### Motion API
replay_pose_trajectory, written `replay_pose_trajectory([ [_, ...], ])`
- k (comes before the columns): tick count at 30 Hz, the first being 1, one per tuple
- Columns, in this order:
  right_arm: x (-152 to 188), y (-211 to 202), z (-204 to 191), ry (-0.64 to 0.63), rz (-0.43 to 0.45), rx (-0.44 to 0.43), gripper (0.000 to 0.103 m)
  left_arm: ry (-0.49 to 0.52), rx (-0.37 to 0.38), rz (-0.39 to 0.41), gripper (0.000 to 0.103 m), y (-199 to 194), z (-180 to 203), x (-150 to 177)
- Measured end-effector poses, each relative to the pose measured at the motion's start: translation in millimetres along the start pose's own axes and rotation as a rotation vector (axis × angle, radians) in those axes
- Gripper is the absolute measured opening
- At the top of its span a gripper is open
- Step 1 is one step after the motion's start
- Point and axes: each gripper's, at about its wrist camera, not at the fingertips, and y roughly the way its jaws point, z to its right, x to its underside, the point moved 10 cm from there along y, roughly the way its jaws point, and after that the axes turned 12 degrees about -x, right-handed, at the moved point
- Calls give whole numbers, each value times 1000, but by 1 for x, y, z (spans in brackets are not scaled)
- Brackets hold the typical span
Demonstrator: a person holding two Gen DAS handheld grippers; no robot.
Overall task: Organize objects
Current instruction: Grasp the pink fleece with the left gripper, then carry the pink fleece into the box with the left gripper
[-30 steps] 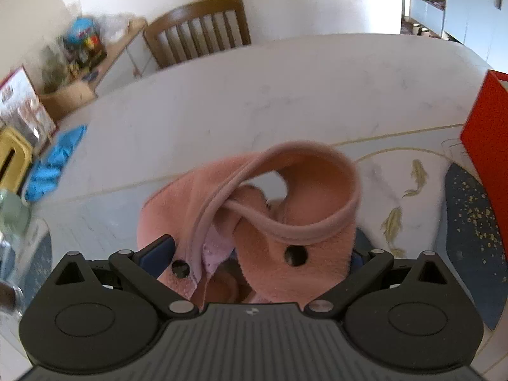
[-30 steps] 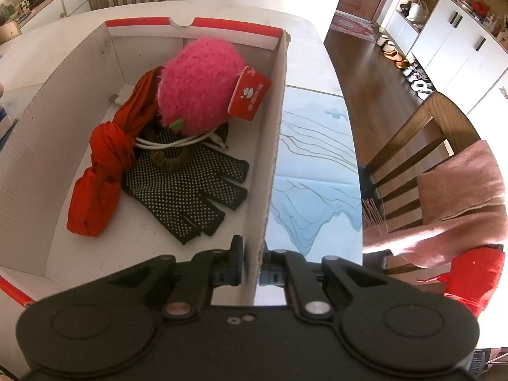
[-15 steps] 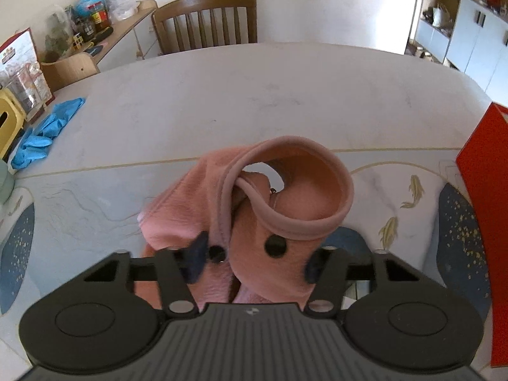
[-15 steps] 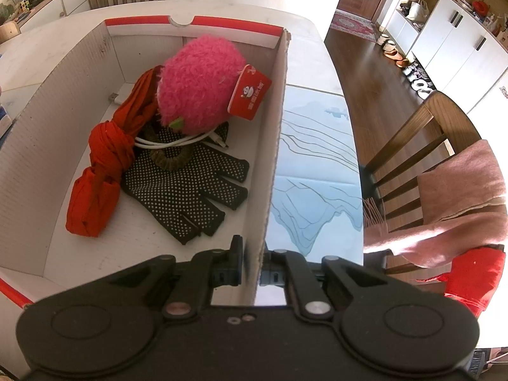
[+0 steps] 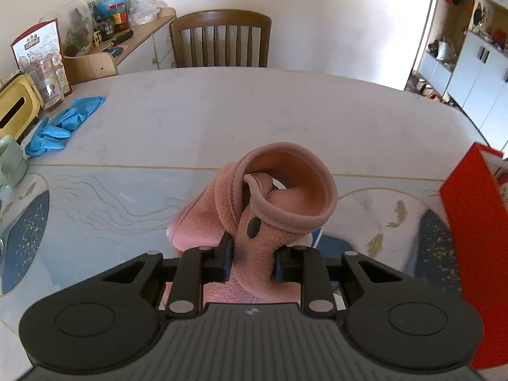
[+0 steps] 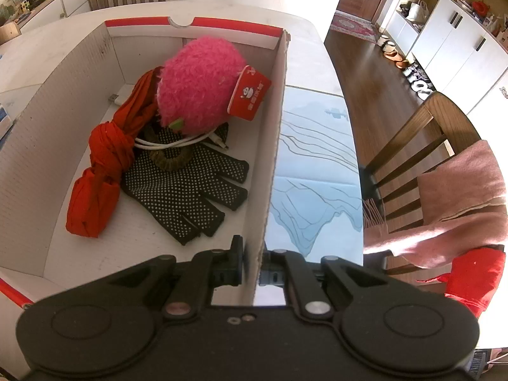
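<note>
Above table (image 5: 285,111), left tool (image 5: 252,262) has clamped pink garment (image 5: 276,203); lifted.

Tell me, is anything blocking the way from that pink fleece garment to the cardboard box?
Nothing visible does. The left gripper holds the pink fleece garment; bare marble table lies toward the red-sided cardboard box, held at its wall by the right gripper.

pink garment (image 5: 270,216): soft matt fleece, smooth bound hem, glossy dark button. table (image 5: 254,111): smooth pale marble-look top; near part glossy, printed. box (image 6: 273,146): matt corrugated cardboard, red outside. hat (image 6: 200,85): shaggy pink fuzz. gloves (image 6: 190,190): black knit, rubbery dots. far chair (image 5: 220,39): varnished wood.
</note>
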Motion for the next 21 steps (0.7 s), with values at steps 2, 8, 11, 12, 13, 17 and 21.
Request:
replay_pose_trajectory([
  [2, 0, 0, 0, 0, -1, 1, 6, -3, 20, 4, 22, -9, 0, -3],
  [8, 0, 0, -1, -1, 0, 3, 6, 23, 73, 37, 22, -42, 9, -13],
  [11, 0, 0, -1, -1, 2, 1, 6, 30, 119, 56, 22, -61, 18, -19],
  [12, 0, 0, -1, -2, 2, 1, 6, 33, 134, 64, 22, -67, 22, -21],
  [13, 0, 0, -1, -3, 2, 1, 6, 36, 154, 70, 22, -73, 26, -24],
  [17, 0, 0, -2, -6, 2, -3, 5, 57, 241, 94, 22, -98, 49, -34],
  [21, 0, 0, -3, -7, -1, 0, 6, 110, 326, 123, 22, -122, 83, -41],
])
